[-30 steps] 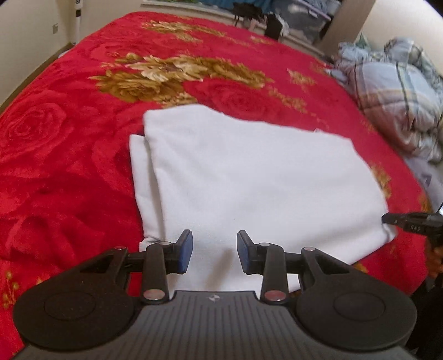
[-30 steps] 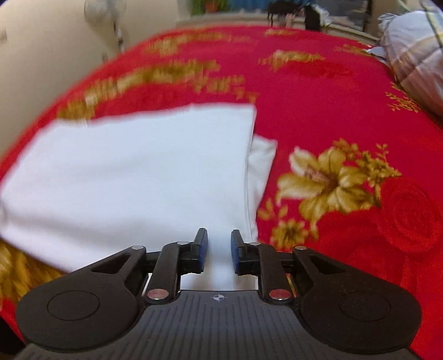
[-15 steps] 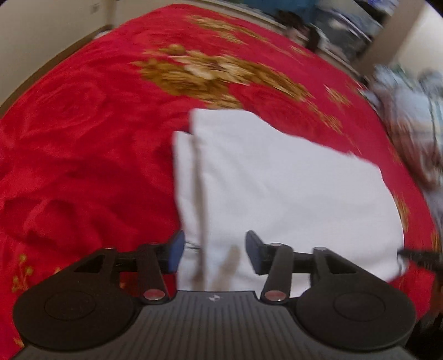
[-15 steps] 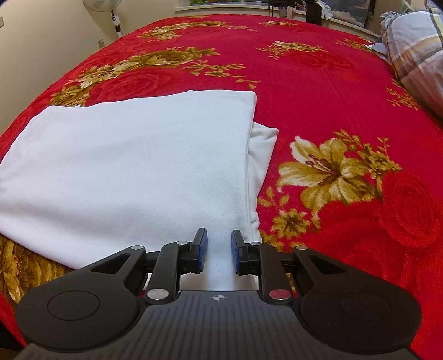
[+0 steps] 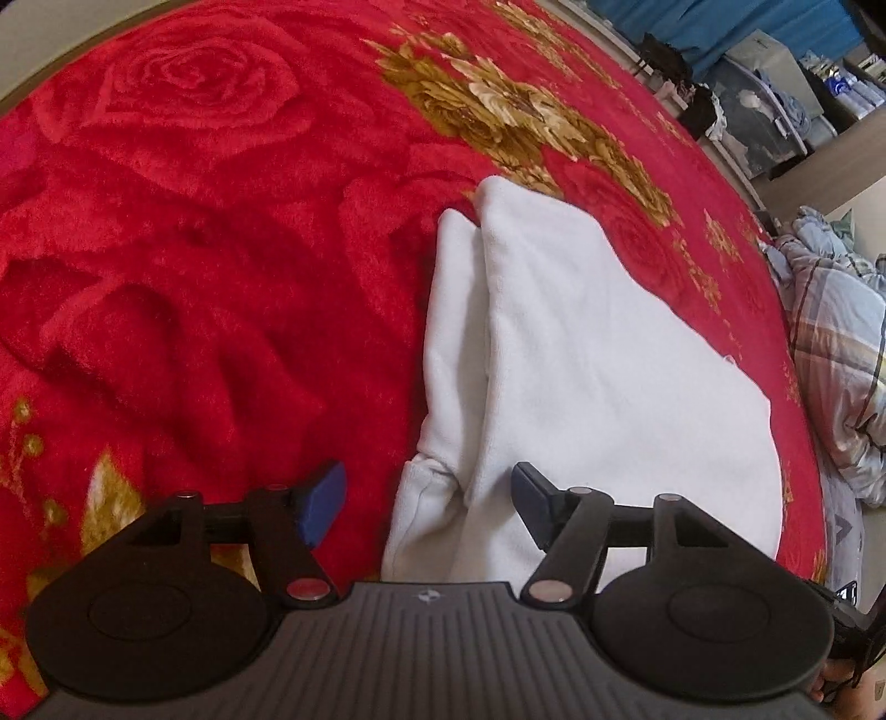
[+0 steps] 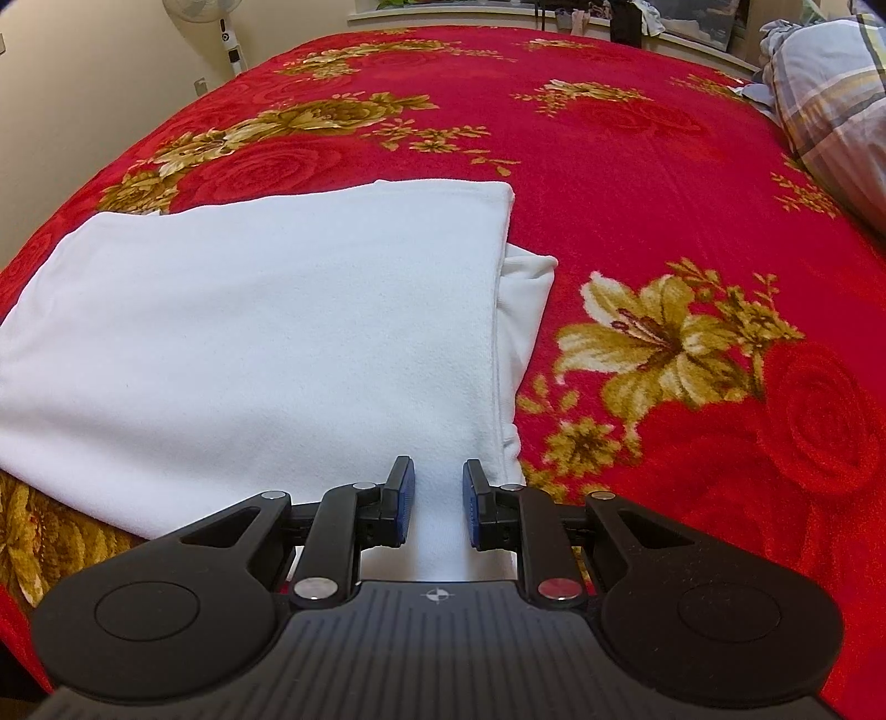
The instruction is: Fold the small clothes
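On the red floral blanket, a folded white garment is laid flat, its near hem close to the bed's front edge. Bare blanket is left open on both sides: a wide rumpled stretch to the left of the garment in the left wrist view, and a smooth stretch with a gold lily print to its right in the right wrist view.

The left gripper is seen with its jaws spread wide, having just been opening; the garment's left near corner, where a lower layer sticks out from under the top layer, lies between the blue pads without being pressed. The right gripper is held with only a narrow gap between its pads, above the garment's right near corner; white cloth shows in that gap, but whether it is pinched cannot be told.

Only in the left wrist view are storage boxes beyond the bed recorded. Only in the right wrist view are a standing fan and a cream wall visible. A plaid quilt is bunched at the bed's far right in both.

Blanket: plush, deep pile, embossed roses. Garment: soft, matte, rounded fold edges, roughly rectangular.
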